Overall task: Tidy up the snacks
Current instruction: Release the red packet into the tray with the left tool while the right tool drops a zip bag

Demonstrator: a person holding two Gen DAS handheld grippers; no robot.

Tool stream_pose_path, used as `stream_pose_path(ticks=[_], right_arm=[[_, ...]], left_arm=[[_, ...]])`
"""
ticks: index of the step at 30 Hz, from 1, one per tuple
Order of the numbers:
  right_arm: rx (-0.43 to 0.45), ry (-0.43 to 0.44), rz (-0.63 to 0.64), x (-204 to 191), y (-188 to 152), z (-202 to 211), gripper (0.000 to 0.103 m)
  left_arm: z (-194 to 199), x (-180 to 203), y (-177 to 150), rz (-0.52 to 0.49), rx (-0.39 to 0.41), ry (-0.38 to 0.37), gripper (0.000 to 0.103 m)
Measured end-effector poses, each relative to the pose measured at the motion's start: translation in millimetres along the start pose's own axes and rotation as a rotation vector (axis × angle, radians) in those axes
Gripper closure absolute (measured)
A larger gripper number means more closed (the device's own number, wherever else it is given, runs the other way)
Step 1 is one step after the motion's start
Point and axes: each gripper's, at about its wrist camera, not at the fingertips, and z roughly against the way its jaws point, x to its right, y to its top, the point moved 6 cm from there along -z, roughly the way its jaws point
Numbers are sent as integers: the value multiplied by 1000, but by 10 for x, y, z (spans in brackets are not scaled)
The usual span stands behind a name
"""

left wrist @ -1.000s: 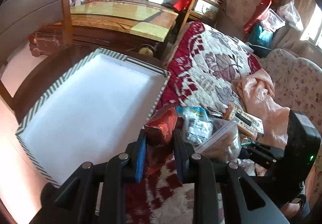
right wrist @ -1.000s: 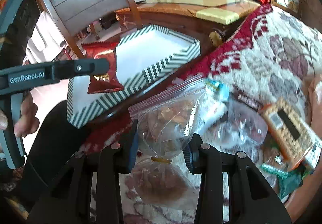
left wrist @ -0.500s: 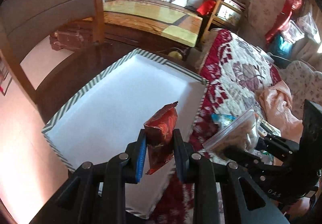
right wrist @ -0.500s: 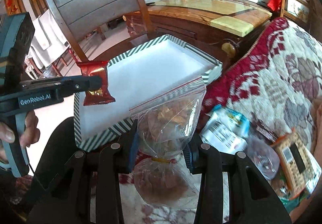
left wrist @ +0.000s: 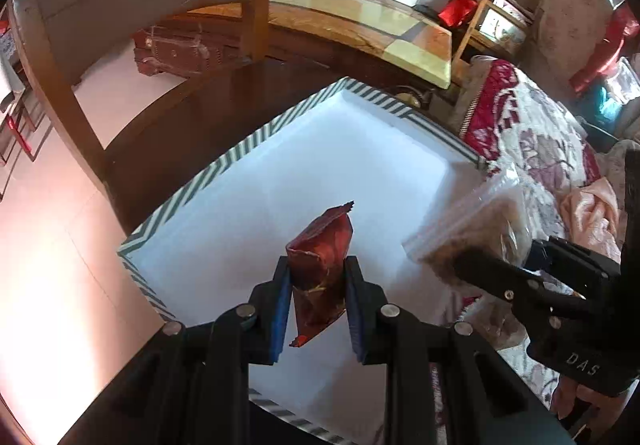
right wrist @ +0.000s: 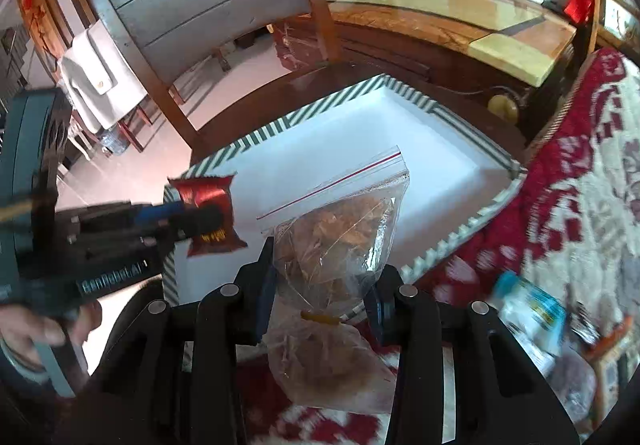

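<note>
Both grippers have moved from above the blanket (right wrist: 576,181) to above the white tray (left wrist: 320,173). The left gripper (left wrist: 316,297) is squeezed tight on a red snack packet (left wrist: 320,269), which stands up between its blue pads over the near part of the tray. The right gripper (right wrist: 324,297) is closed on a clear zip bag (right wrist: 340,229) full of brown snacks and holds it over the tray's near edge. More snack packets (right wrist: 532,309) lie on the red and cream blanket, just right of the tray. The tray sits on a dark wooden chair (left wrist: 168,133).
</note>
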Motion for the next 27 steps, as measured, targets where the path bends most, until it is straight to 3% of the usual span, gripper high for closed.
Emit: stream_pose_path(ticks=[10, 15, 17, 18, 19, 21, 27], right_arm=[[-66, 43, -53, -132, 140, -606, 66], [-93, 43, -73, -131, 88, -718, 64], [-85, 49, -89, -103, 83, -658, 54], [-74, 47, -94, -83, 87, -603, 48], [-58, 41, -96, -66, 98, -541, 47], [-17, 33, -97, -42, 126, -398, 47], [81, -23, -89, 81, 18, 185, 45]], left_arm=[[-236, -154, -30, 38, -51, 41, 76], [-265, -173, -23, 56, -52, 61, 72], [-274, -188, -25, 66, -53, 60, 61], [-268, -199, -28, 75, -51, 56, 46], [-247, -214, -29, 84, -42, 49, 33], [-171, -219, -27, 91, -9, 30, 22], [98, -107, -23, 75, 71, 14, 13]])
